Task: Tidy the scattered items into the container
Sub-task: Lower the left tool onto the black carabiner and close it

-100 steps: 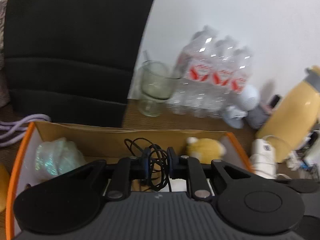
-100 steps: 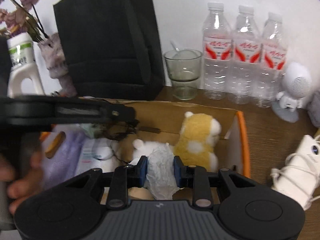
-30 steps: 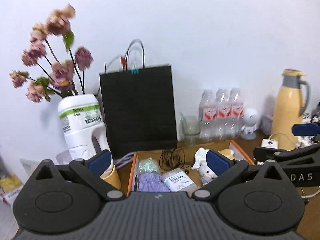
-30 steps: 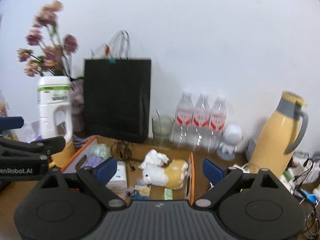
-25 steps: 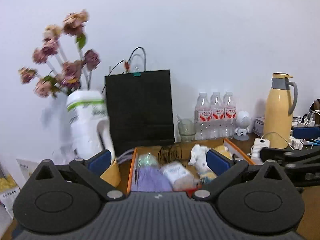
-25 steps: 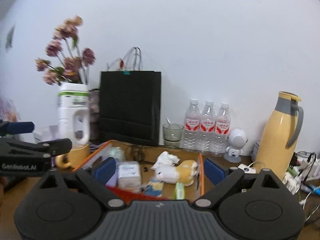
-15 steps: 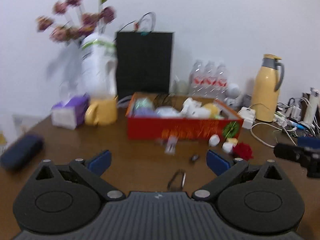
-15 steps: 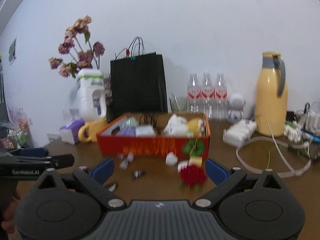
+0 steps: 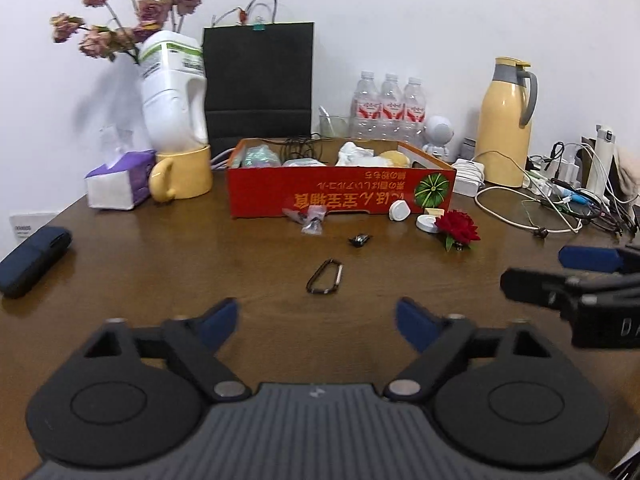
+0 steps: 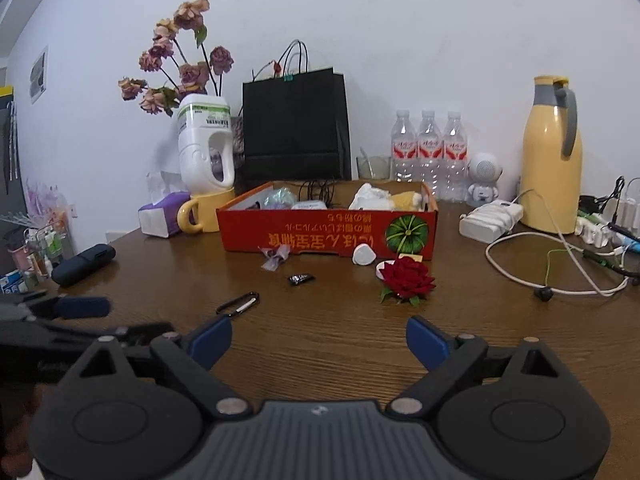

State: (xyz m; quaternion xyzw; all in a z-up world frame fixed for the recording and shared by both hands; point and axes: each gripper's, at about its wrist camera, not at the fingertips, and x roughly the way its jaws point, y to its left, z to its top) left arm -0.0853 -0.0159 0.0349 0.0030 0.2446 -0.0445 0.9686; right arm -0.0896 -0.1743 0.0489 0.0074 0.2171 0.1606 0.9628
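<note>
Three water bottles point(image 10: 429, 152) stand behind the red box point(image 10: 326, 234); both grippers' fingers point(image 9: 218, 318) point(image 10: 210, 338) gape empty, the left pair narrowing, above the desk point(image 10: 340, 344).

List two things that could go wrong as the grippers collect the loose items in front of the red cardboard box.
The thin metal carabiner lies flat on the wooden table, so the open left gripper may slide over it. The red artificial rose sits against small white caps; the open right gripper could knock them away.
</note>
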